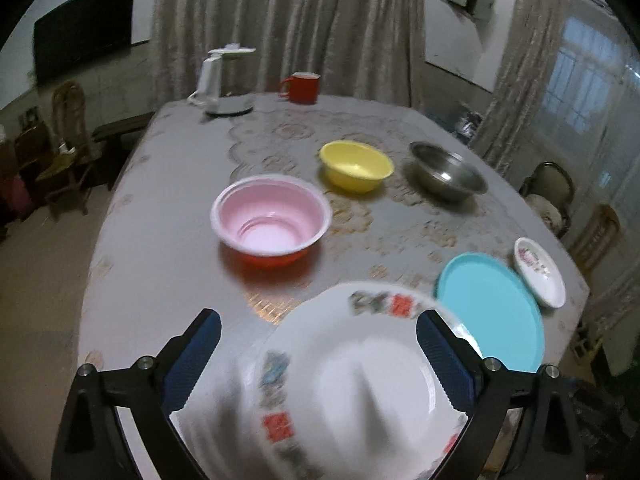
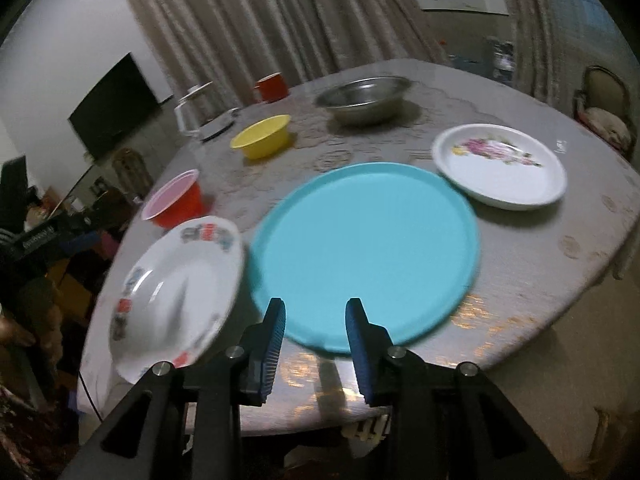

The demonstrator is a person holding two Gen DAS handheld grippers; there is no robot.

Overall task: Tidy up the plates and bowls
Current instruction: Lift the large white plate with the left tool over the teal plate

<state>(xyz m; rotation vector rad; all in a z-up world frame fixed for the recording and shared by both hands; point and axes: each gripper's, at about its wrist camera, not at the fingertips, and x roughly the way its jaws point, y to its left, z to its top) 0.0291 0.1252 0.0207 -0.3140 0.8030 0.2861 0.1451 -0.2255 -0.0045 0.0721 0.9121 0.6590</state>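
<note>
A white plate with a coloured patterned rim lies between the wide-open fingers of my left gripper, blurred; it also shows in the right wrist view at the table's near left edge. A turquoise plate lies just ahead of my right gripper, which is open and empty at the plate's near rim. The turquoise plate shows in the left wrist view. A white floral plate lies to its right. A red bowl with pink inside, a yellow bowl and a steel bowl stand farther back.
A white kettle on its base and a red mug stand at the far edge of the table. Chairs stand at the right side and at the left. Curtains hang behind.
</note>
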